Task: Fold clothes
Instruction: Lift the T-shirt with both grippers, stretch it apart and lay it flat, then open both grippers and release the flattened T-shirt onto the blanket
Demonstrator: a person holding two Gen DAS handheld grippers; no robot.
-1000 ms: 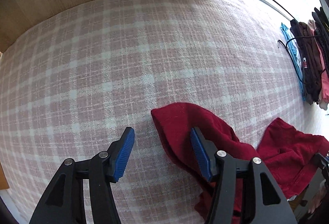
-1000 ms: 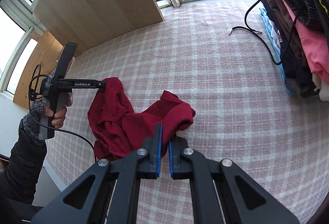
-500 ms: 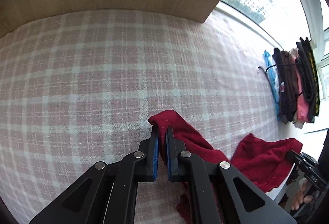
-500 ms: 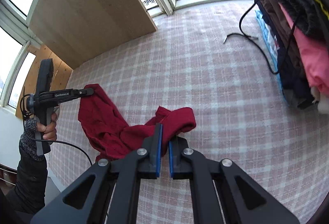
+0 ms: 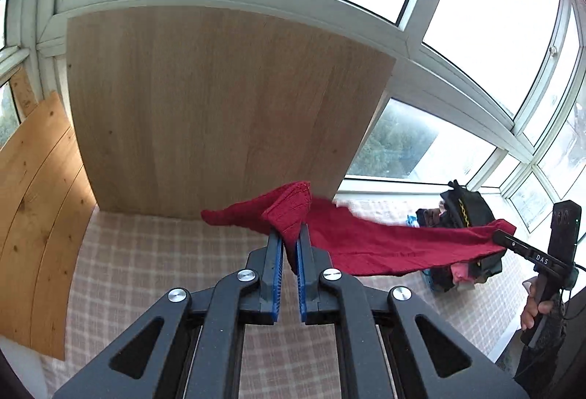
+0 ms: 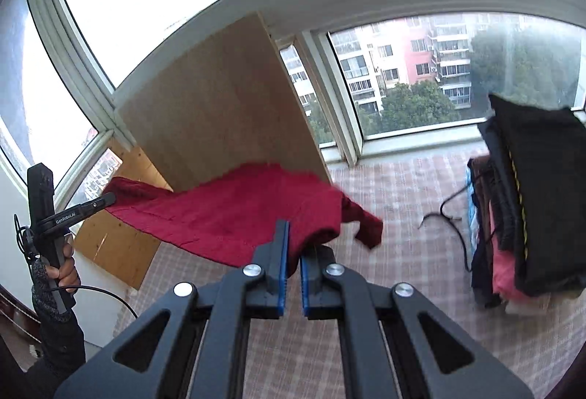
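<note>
Currently the red garment (image 5: pixel 384 245) hangs stretched in the air above the pink plaid bed cover (image 6: pixel 395 186). Left claw (image 5: pixel 289 245) clenched on one corner, right claw (image 6: pixel 293 248) clenched on the other. Stack of folded clothes (image 6: pixel 531 208) lies at right.

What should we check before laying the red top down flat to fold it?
1. Left gripper shut on the red knit garment: ok.
2. Right gripper shut on the garment's other end: ok.
3. Garment lifted clear of the pink plaid cloth: ok in the stretch between the two grippers; its hanging parts, cannot tell.
4. Garment spread smooth between the grippers: not ok, it sags and a sleeve-like end dangles loose.
5. Bare plaid cloth below to lay it on: ok.
6. Stack of folded clothes and black cord out of the way: ok, they lie off to one side.
</note>
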